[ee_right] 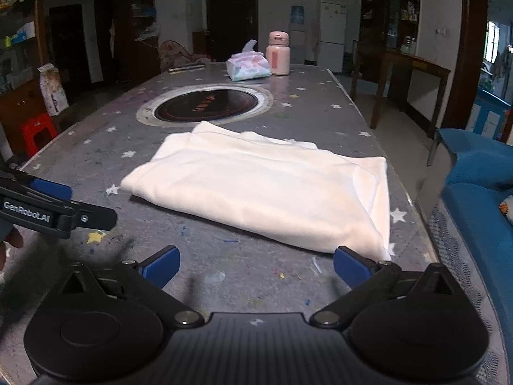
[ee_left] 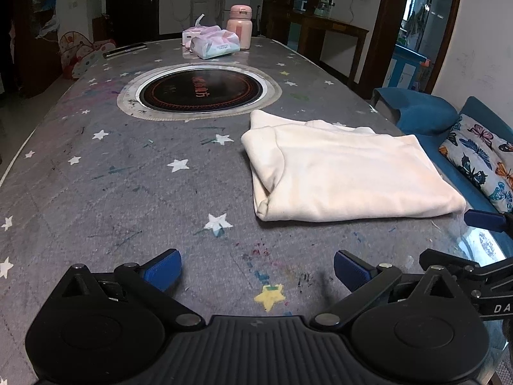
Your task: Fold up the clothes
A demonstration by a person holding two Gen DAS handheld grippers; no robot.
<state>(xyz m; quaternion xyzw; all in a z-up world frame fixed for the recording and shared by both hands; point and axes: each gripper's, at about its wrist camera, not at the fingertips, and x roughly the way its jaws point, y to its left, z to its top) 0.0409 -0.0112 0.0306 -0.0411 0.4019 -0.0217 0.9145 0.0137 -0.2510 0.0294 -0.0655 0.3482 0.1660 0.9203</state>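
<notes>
1. Table (ee_left: pixel 96 192), grey star-print cover with a round black inset cooktop (ee_left: pixel 200 91), runs ahead of both claws; nothing held.
2. Garment, cream soft cloth folded into a flat rectangle (ee_right: pixel 256 189), lies ahead-right of the left gripper (ee_left: pixel 257 269) and straight ahead of the right gripper (ee_right: pixel 256 266), its near corner just beside the right finger.
3. Both claws spread wide, empty, low over the table.
4. Risk, my read: pinching only the top layer would peel the fold open; a drag toward the right edge could slide it off.
5. Containers, far beyond claws: pink lidded jar (ee_left: pixel 239 27), closed, contents hidden; tissue pack (ee_right: pixel 248 65) with a sheet sticking out.
</notes>
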